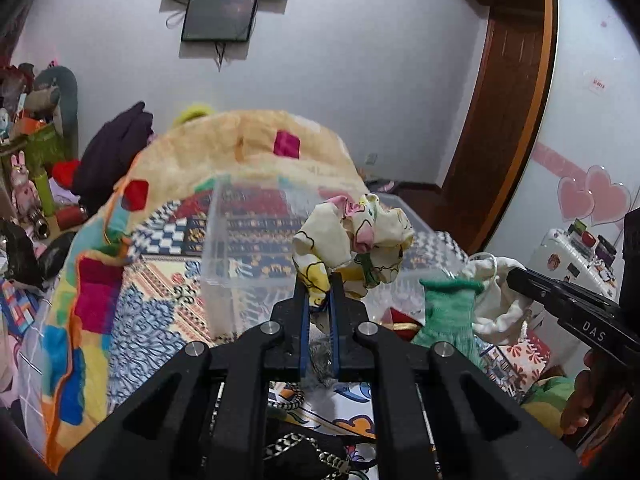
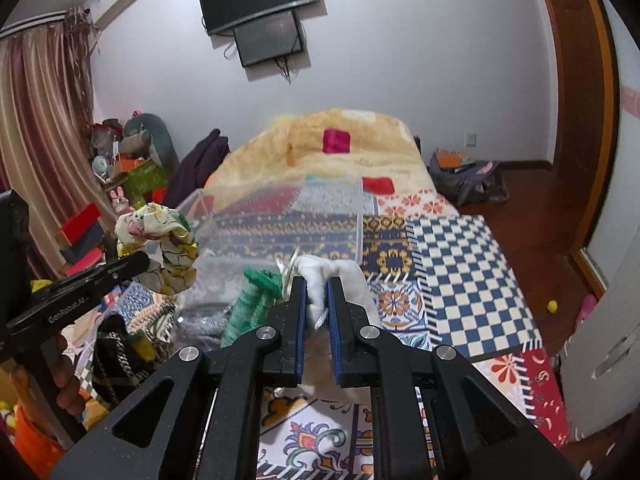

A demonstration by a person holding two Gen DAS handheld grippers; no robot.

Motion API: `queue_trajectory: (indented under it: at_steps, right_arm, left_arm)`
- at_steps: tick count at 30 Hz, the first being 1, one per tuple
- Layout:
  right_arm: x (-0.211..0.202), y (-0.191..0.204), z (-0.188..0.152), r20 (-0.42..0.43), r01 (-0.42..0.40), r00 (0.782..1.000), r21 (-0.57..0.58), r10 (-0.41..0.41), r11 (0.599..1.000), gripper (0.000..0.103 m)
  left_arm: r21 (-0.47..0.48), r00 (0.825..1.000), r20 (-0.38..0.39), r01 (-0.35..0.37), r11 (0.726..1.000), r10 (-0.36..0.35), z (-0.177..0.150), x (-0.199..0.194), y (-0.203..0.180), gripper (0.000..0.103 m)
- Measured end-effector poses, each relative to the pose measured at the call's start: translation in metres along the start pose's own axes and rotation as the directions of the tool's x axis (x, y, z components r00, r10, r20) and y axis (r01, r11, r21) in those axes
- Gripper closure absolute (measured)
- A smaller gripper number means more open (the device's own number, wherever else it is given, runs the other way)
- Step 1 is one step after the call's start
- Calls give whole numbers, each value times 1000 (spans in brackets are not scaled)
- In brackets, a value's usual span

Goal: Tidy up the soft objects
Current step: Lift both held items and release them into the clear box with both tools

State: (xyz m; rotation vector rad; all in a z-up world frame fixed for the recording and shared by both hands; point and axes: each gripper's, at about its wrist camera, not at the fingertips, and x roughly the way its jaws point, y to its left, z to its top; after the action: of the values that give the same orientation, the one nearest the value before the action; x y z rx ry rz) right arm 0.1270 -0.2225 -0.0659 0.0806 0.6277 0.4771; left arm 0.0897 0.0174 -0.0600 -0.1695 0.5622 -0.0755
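Bed (image 2: 452,248) first: its patchwork quilt carries everything, with a folded plush blanket (image 2: 344,140) heaped at the far end. Near the middle of the bed stands a clear plastic bin (image 1: 224,240), open-topped; grey fabric seems to lie low at its near side, though the wall blurs it. Both grippers hover just short of the bin's near rim. The left gripper (image 1: 320,292) has its jaws clamped on a cream floral scrunchie (image 1: 356,236), lifted level with the rim. The right gripper (image 2: 316,292) has its jaws clamped on a white drawstring pouch (image 2: 340,276), held beside a green knit piece (image 2: 256,296) that hangs at the same height; what holds that piece cannot be told. Judging from this, sorting is midway: two items are in the air and not yet dropped, and a black patterned cloth (image 2: 116,344) lies loose at the bed's near left edge.
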Motion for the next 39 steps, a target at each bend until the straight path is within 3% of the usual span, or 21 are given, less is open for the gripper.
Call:
queue_trajectory:
  at_steps: [9,21,30,39]
  right_arm:
    - [-18,5,25,92,16,996,-22,-14,1000,94]
    - [2,26,61,159,0,987,-74,12,997,94]
    - [48,28,75,93,3,996,-70,4,998,94]
    - [94,23,60,-86,18,996,-92,-26,996,94]
  left_arm:
    - [23,998,63,-27,999,26,20,-18,7,95]
    - [78,997,61,-42,996,37,54,-1,17,95]
    - [89,997,-70,-29,996,35,66,45,27,95]
    - [62,964,-268,9,998,8,70,106,41,95]
